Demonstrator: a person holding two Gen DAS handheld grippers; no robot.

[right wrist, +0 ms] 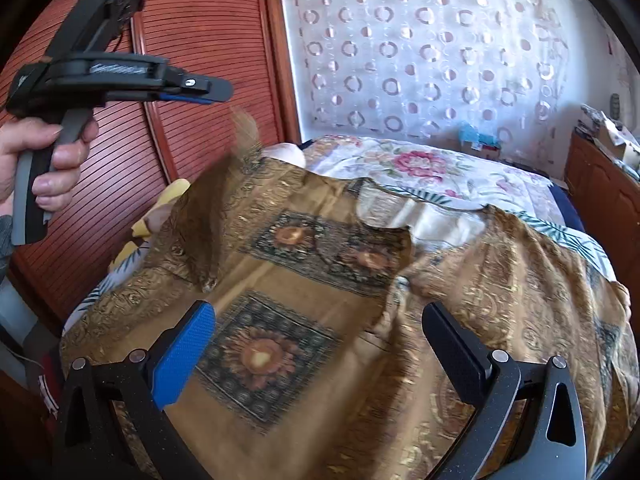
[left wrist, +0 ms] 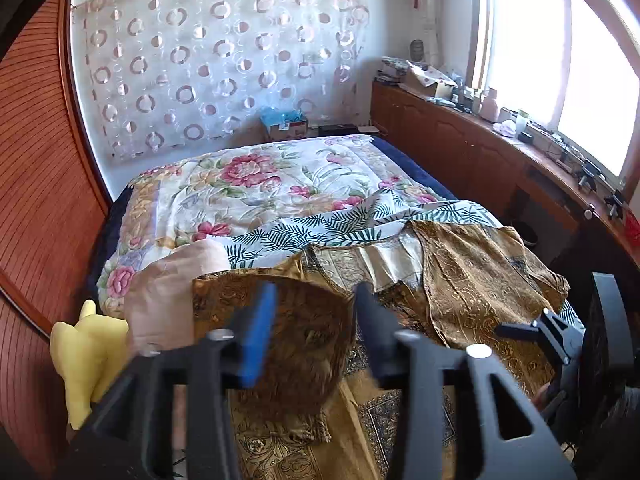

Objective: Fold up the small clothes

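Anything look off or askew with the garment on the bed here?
One flap of the brown patterned top is blurred in mid-air under the left gripper, apparently just let go. The rest lies flat.

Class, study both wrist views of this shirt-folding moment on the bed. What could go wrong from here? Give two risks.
1. The sleeve flap is blurred in mid-air below the open left gripper; it may land crooked and spoil the fold.
2. The brown patterned shirt lies over a rumpled leaf-print sheet, so wrinkles could get folded in. The right gripper is open, pinning nothing.
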